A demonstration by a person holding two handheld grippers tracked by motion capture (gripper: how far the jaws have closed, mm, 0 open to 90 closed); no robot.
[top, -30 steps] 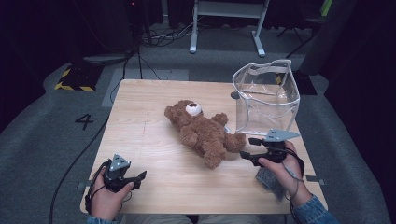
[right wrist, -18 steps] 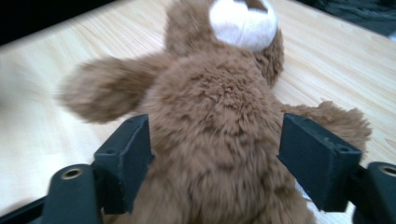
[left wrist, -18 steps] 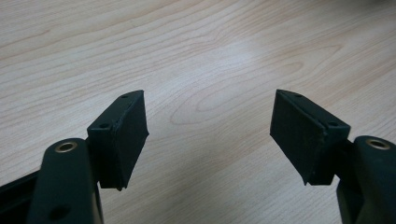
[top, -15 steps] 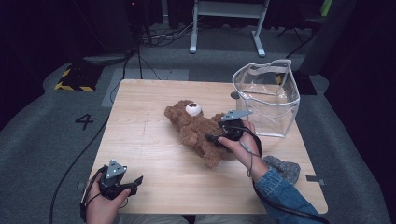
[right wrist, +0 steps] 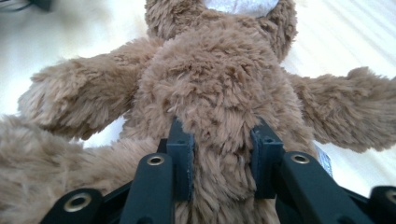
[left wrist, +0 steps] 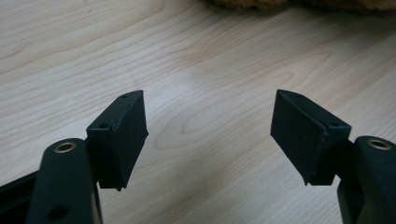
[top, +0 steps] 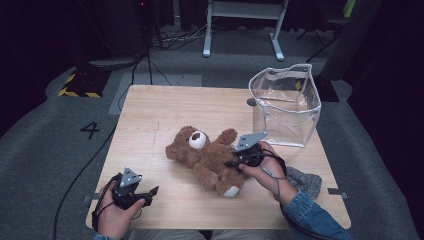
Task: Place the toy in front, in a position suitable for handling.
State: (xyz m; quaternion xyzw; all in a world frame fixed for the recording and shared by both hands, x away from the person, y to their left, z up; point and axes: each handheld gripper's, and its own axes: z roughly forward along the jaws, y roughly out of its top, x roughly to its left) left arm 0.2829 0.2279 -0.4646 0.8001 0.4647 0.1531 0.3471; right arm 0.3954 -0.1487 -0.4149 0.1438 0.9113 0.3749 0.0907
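The teddy bear [top: 210,157] lies mid-table, nearer the front edge. The right gripper [right wrist: 219,161], its jaws just closing, pinches the belly fur. The left gripper [left wrist: 210,135] hangs open above bare table. Risk: soft fur may slip free when lifted.

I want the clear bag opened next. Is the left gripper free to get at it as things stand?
Probably not easily: the left gripper is open and idle, but the teddy bear and the right gripper clamped on it lie between it and the clear bag.
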